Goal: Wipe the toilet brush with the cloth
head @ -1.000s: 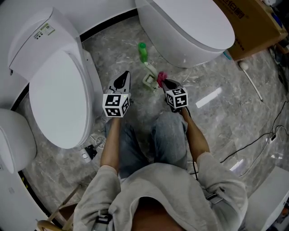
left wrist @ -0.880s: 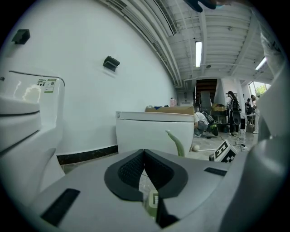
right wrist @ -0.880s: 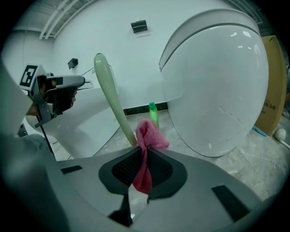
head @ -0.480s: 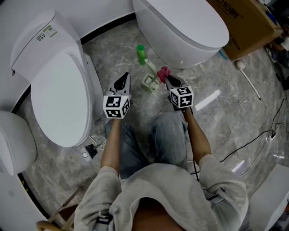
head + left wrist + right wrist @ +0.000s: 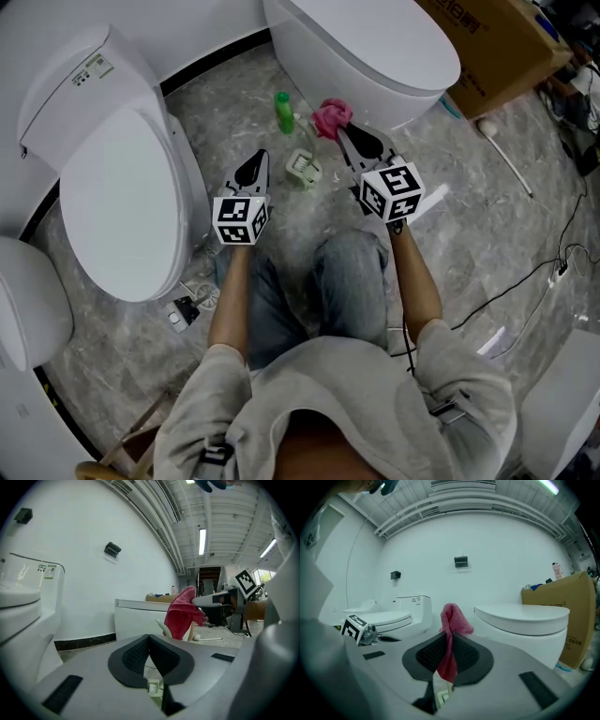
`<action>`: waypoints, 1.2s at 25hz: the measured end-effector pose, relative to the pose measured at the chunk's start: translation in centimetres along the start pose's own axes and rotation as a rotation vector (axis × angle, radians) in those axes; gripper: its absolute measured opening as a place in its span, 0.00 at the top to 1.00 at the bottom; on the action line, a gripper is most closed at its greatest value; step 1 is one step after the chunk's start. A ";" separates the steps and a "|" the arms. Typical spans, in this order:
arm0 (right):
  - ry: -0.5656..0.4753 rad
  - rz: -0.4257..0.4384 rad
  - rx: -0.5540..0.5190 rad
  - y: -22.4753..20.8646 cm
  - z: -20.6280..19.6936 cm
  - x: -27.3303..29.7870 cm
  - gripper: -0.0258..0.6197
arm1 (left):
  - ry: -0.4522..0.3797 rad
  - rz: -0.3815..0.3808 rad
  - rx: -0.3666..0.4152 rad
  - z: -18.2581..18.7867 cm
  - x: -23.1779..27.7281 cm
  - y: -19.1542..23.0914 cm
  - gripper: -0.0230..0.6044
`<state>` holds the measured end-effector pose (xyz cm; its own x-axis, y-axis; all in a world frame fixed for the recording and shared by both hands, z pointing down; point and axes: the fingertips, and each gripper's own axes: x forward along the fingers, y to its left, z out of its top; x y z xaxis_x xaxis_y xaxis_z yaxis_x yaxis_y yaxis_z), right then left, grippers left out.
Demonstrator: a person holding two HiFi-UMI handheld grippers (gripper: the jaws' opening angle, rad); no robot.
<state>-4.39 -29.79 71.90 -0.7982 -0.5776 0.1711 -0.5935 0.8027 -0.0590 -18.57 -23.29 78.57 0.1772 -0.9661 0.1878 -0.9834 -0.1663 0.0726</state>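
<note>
The brush [image 5: 300, 167], on the floor between the two pairs of jaws, should be steadied by the left gripper [image 5: 255, 164], its jaws together on nothing, while the cloth [image 5: 330, 117] clamped in the right gripper [image 5: 349, 136] is drawn along it.

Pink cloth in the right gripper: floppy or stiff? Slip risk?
Likely floppy: the cloth bunches above the right gripper and hangs limp below the shut jaws. Probably light: thin fabric. Slip seems unlikely: it is pinched between ribbed pads.
</note>
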 end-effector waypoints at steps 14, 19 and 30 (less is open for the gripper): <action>0.232 0.039 0.031 1.8 -10.8 1.6 0.87 | -0.002 0.020 -0.013 -0.4 -1.0 0.9 0.93; 0.307 0.045 0.069 1.3 -14.6 2.2 0.87 | 0.010 0.021 -0.013 -0.8 -0.8 0.8 0.93; 0.475 0.061 0.156 0.6 -22.8 4.3 0.87 | 0.033 0.045 0.002 -1.4 -0.9 1.4 0.93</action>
<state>-5.84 -28.39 95.07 -0.7186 -0.3693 0.5893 -0.5842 0.7803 -0.2233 -20.07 -22.42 79.89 0.1335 -0.9655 0.2234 -0.9905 -0.1228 0.0615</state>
